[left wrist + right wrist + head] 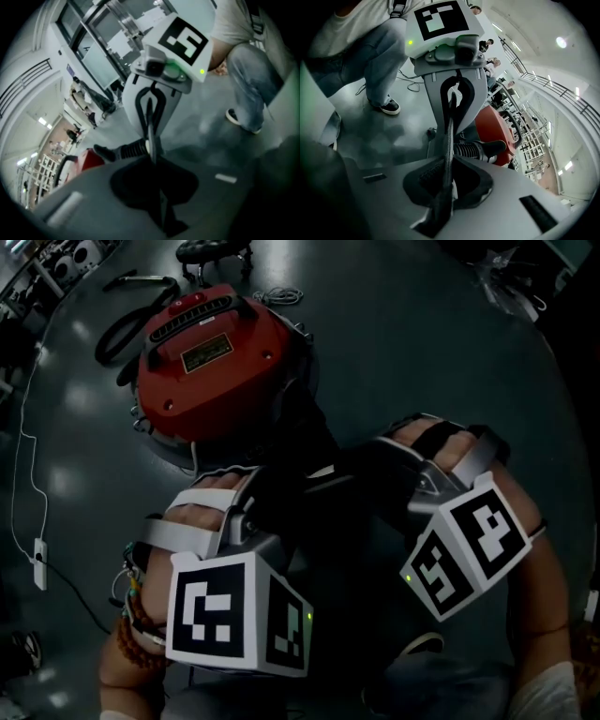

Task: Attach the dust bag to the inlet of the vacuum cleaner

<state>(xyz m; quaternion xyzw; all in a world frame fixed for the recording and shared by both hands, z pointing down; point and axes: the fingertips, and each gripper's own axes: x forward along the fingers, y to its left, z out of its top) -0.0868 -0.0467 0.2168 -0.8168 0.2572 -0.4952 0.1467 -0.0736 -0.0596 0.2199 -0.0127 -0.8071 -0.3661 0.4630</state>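
Left claw (158,192) and right claw (446,187) each clenched on an edge of the dust bag (314,488), above the floor (422,352) near the red vacuum cleaner (211,362)

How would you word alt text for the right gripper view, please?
The right claw is shut on a thin dark dust bag seen edge-on, whose far end the left claw grips. Behind stand a red vacuum cleaner, its ribbed hose and a person's jeans-clad legs.
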